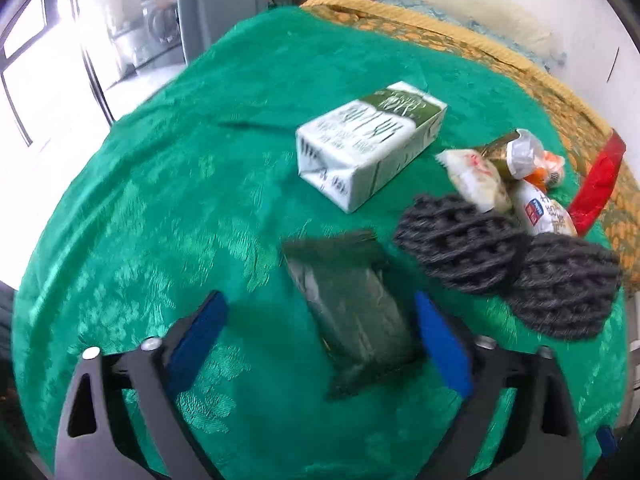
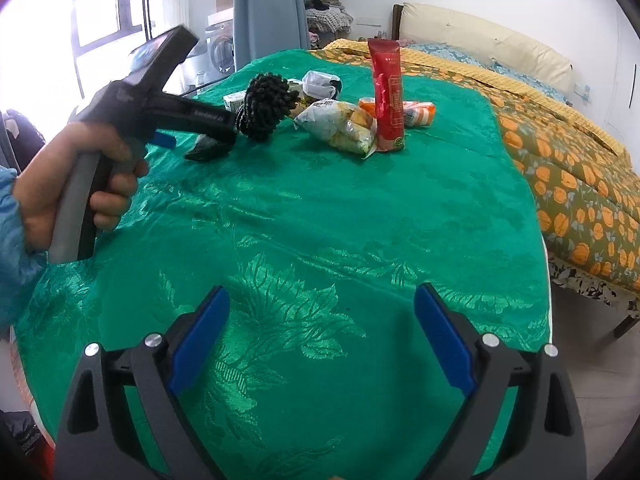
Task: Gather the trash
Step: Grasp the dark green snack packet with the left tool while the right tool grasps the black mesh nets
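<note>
left gripper [image 1: 316,320]: jaws apart, straddling a dark green wrapper [image 1: 352,316] that lies flat on the green cloth [image 1: 160,220]; the pads do not press it yet, though the right-hand pad sits close against its edge.
right gripper [image 2: 320,320]: jaws wide apart over bare cloth, nothing between them.
step in hand: likely closing on the wrapper; centre it between the pads and go low enough to catch the thin film without pinching the cloth.
hazard: a dark knitted piece [image 1: 504,264] lies just right of the wrapper; keep the right pad clear of it.
further out: a white and green carton [image 1: 368,144] lies beyond, and snack packets [image 1: 500,176] and a red pouch [image 2: 387,96] wait farther back.
</note>
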A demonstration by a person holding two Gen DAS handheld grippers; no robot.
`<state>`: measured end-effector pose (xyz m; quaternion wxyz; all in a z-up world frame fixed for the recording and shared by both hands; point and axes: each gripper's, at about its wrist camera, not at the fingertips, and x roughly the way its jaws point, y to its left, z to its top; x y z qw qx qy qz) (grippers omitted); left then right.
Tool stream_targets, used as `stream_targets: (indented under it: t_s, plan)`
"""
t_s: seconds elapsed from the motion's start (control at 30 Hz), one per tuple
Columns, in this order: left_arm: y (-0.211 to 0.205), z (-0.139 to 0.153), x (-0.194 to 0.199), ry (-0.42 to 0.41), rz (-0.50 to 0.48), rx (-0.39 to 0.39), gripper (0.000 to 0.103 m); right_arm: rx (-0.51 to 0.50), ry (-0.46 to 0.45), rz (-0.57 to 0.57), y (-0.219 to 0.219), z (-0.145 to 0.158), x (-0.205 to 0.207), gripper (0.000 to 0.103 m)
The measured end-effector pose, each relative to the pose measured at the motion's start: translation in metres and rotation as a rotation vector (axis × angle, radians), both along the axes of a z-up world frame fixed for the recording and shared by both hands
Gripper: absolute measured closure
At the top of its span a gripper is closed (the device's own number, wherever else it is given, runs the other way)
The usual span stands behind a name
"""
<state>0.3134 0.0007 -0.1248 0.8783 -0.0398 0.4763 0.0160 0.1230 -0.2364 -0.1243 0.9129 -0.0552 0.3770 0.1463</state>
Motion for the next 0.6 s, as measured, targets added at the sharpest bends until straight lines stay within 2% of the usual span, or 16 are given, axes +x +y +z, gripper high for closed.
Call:
stream_targets:
  t_s: [0.03, 0.07, 0.1, 0.17, 0.33, 0.43, 0.57, 0.6]
  plan:
    - [0.003, 0.002, -0.004, -0.019, -0.014, 0.004, 0.031, 0.0, -0.001, 0.002, 0.0, 0.0, 0.0, 0.012]
    - [0.005, 0.003, -0.007, -0.028, -0.036, -0.004, 0.05, 0.0, -0.002, 0.004, 0.0, 0.001, 0.0, 0.012]
    - [0.008, 0.004, -0.01, -0.034, -0.06, -0.015, 0.06, 0.0, -0.003, 0.004, 0.001, 0.001, 0.0, 0.012]
    - [0.016, 0.007, -0.019, -0.033, -0.102, -0.034, 0.065, -0.002, -0.006, 0.004, 0.001, 0.001, 0.0, 0.012]
    - [0.036, 0.009, -0.064, -0.027, -0.208, -0.067, 0.065, -0.014, -0.009, 0.005, 0.003, 0.001, 0.0, 0.012]
    - [0.043, 0.004, -0.085, -0.047, -0.237, -0.058, 0.057, -0.022, -0.002, 0.011, 0.006, -0.002, 0.0, 0.012]
    - [0.038, 0.001, -0.083, -0.06, -0.183, 0.017, 0.019, -0.041, 0.0, 0.012, 0.012, -0.004, 0.003, 0.012]
    - [0.037, 0.0, -0.079, -0.055, -0.158, 0.038, 0.014, -0.049, -0.001, 0.014, 0.013, -0.004, 0.003, 0.012]
